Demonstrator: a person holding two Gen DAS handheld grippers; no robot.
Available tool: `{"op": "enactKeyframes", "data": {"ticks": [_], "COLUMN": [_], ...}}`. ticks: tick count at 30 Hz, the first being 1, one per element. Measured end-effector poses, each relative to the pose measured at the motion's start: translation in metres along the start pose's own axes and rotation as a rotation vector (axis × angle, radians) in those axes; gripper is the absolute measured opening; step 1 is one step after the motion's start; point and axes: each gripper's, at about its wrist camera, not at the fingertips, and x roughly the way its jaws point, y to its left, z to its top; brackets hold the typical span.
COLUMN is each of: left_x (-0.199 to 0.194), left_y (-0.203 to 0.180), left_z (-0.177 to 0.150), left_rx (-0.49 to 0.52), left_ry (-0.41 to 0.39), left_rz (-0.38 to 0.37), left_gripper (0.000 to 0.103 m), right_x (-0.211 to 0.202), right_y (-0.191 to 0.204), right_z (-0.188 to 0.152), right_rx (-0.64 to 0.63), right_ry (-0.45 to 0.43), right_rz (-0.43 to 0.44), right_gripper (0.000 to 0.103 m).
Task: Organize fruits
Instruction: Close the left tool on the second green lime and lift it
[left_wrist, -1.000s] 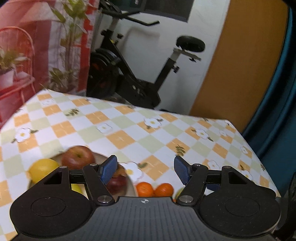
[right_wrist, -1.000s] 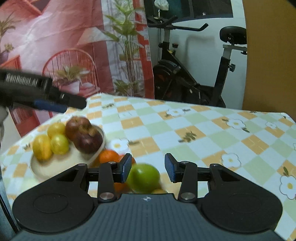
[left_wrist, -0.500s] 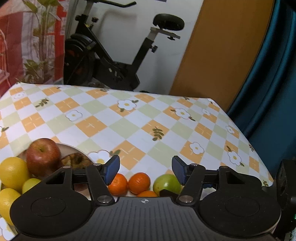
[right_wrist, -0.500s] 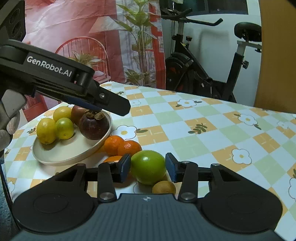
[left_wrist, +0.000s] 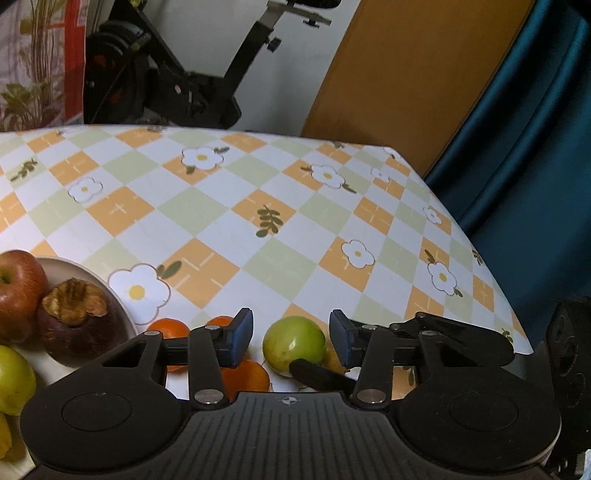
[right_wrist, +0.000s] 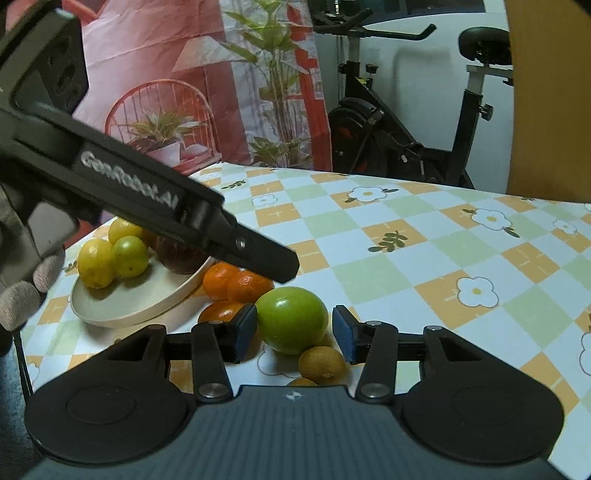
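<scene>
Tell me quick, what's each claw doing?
Left gripper: open, empty, jaws have just been closing.
Right gripper: open, just widened slightly, pads flanking the round green fruit without clearly pressing it.

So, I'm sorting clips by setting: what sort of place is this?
Most likely a room in a home, not a lab: an exercise bike stands behind a table with a flowered checked cloth, and a plate of fruit sits on it.

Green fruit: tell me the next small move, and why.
Probably close the right gripper on the green fruit: its jaws, which have just been opening, straddle it with a gap at one pad, so it isn't gripped yet.
</scene>
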Motion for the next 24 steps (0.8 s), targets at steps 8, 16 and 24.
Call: {"op": "enactKeyframes", "data": {"ticks": [8,16,24], "left_x": [0.019,0.022,0.023], "left_y": [-0.003,-0.006,-0.009], "left_z": [0.0,0.0,-0.001], "left_rx": [-0.009,-0.007,0.005], "left_ry": [0.058,0.046,0.034], "left_rz": [-0.034,-0.028,-0.049], "left_gripper": [0.038,0.038,0.037], "right_x": [-0.009,-0.006,0.013], "right_y": [-0.011,-0.006,-0.013], "right_z": [0.001,0.0,0.0], "right_rx": [0.067,0.043,0.117], "right_ry": [-0.022,0.006,0.056], "right_rz": [-0.021,-0.023,0.013], "right_gripper": [0.048,0.048,0.054]}}
